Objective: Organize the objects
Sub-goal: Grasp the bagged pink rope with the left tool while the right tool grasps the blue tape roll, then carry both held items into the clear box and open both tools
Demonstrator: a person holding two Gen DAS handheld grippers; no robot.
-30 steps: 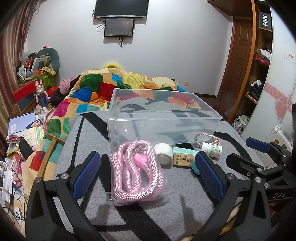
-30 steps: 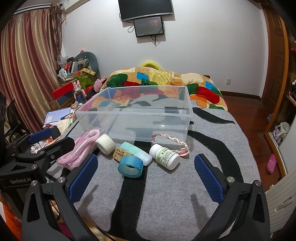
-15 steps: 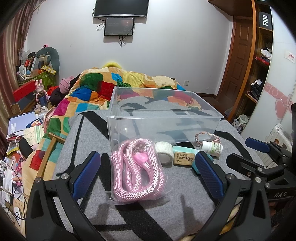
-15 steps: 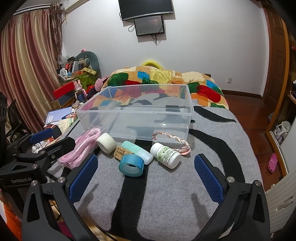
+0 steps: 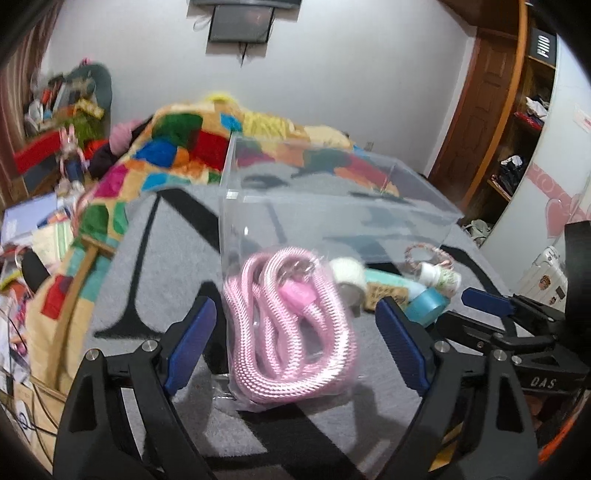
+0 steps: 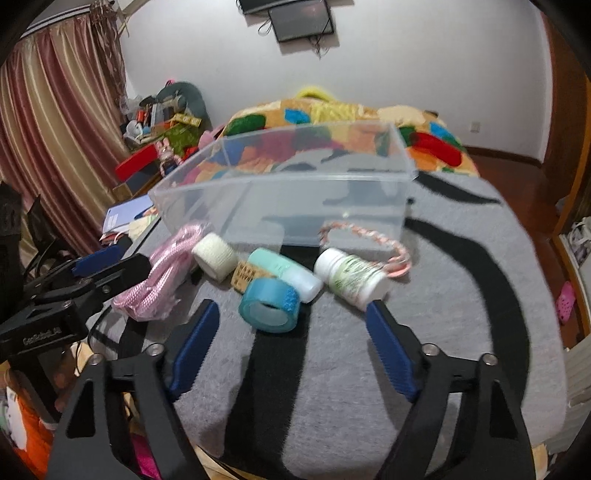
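Starting with the left wrist view: left gripper [image 5: 295, 332] spread wide, holding nothing, its blue pads on either side of the bagged pink rope [image 5: 291, 328], which lies on the gray blanket [image 5: 159, 258] touching the clear box [image 5: 332, 218]. Likely lined up to grab the rope first since it's the nearest item. White roll [image 5: 347, 275] just beside the rope. Box looks empty, so sorting not started.

Right wrist view: right gripper [image 6: 295, 347] also wide open, nothing held, aimed at the blue tape roll [image 6: 269, 304]. White bottle [image 6: 351, 277], mint tube [image 6: 284, 273] and braided bracelet [image 6: 365, 240] are clustered near the box front, handy to drop in. Surface is a soft bed; colorful quilt [image 6: 332, 118] behind, curtain [image 6: 55, 129] at left, screen [image 6: 299, 18] on the wall. Frame blurry.
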